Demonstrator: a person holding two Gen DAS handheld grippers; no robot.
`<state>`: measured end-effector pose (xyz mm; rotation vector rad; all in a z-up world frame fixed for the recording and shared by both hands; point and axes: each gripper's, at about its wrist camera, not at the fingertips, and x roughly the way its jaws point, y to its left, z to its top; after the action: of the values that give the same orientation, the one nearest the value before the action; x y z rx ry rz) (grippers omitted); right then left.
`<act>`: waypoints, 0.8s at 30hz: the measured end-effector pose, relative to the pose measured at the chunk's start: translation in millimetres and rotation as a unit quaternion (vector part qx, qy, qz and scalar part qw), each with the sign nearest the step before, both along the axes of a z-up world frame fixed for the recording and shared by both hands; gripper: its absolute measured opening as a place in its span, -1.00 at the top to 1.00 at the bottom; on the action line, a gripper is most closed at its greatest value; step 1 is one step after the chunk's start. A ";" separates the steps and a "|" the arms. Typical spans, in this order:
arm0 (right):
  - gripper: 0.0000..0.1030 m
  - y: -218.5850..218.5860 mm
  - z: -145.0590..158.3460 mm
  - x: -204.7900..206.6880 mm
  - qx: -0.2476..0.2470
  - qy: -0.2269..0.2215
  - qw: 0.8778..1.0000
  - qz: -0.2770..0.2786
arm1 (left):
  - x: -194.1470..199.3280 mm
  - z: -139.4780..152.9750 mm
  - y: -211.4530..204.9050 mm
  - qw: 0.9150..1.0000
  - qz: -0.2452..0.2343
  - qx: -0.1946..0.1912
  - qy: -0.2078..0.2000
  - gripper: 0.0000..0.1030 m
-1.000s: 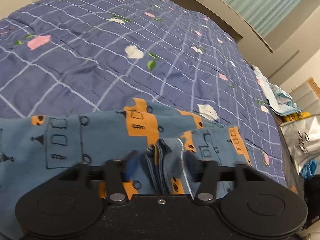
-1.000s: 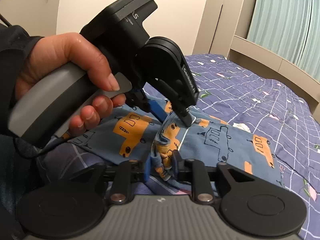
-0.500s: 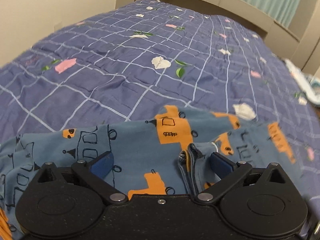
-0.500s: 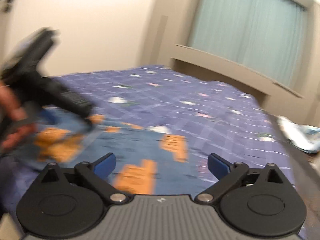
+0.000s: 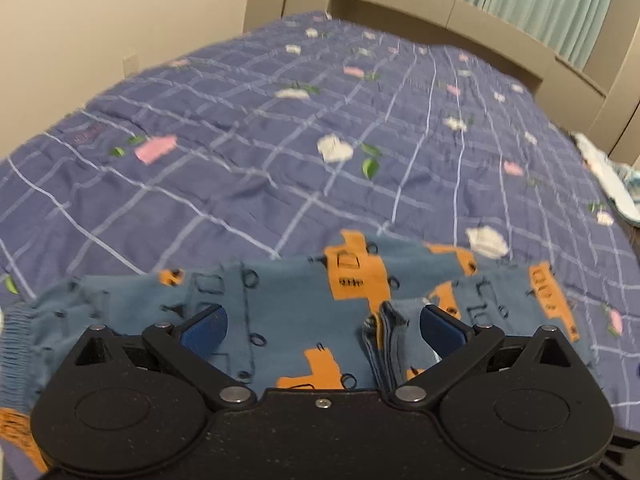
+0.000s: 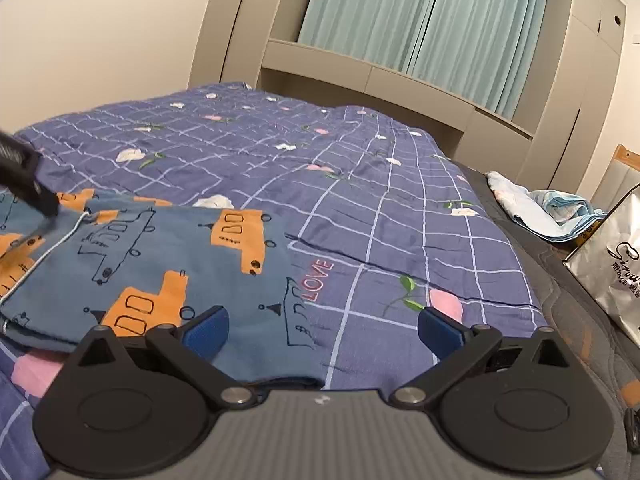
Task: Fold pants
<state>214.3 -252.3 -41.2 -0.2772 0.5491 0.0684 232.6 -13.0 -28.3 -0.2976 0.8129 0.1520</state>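
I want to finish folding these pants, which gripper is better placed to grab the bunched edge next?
Probably left. The left gripper is open with the pants' bunched edge beside its right pad; the right gripper is open over flat fabric.

Matt cotton-like pants (image 6: 168, 264) on quilted cloth bedspread (image 6: 360, 184) (slightly creased)

The quilt (image 6: 400, 208) reads "LOVE" (image 6: 318, 286) in pink letters.

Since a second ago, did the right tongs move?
Yes. The right tongs swung rightward, away from the pants' bunched edge they pinched, now open over the quilt near its LOVE stitching.
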 end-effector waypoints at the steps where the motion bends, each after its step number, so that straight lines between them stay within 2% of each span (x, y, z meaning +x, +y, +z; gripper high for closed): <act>1: -1.00 0.8 -1.7 1.8 -0.002 0.005 1.000 0.000 | -4.3 5.9 2.1 1.000 0.003 -0.001 -0.007 -0.99; 3: -1.00 3.2 -5.8 7.8 -0.002 0.022 1.000 -0.004 | -12.7 16.9 6.6 1.000 0.006 -0.005 -0.018 -0.99; 6: -1.00 3.8 4.3 1.0 0.021 0.010 1.000 -0.011 | -25.4 33.6 15.6 0.999 0.017 -0.010 -0.036 -0.99; 10: -1.00 17.5 19.2 -17.7 0.054 -0.011 0.998 0.021 | -47.8 53.1 34.1 0.997 0.035 -0.018 -0.061 -0.99; 14: -1.00 50.3 21.3 -38.9 0.053 -0.021 0.995 0.077 | -77.2 65.2 60.4 0.995 0.056 -0.015 -0.079 -0.99; 18: -1.00 90.1 16.9 -61.8 0.032 -0.041 0.991 0.120 | -110.4 65.2 88.6 0.993 0.075 0.001 -0.093 -0.99; 21: -1.00 112.2 12.4 -72.5 0.002 -0.074 0.992 0.100 | -138.5 53.7 105.9 0.989 0.105 0.027 -0.096 -0.99; 24: -1.00 122.6 3.8 -76.4 -0.012 -0.079 0.993 0.086 | -160.8 33.8 115.4 0.988 0.115 0.036 -0.095 -0.99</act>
<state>137.9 -129.7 -37.4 -0.3492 0.3673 0.2060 71.8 102.4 5.4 -0.3318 0.5814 0.3629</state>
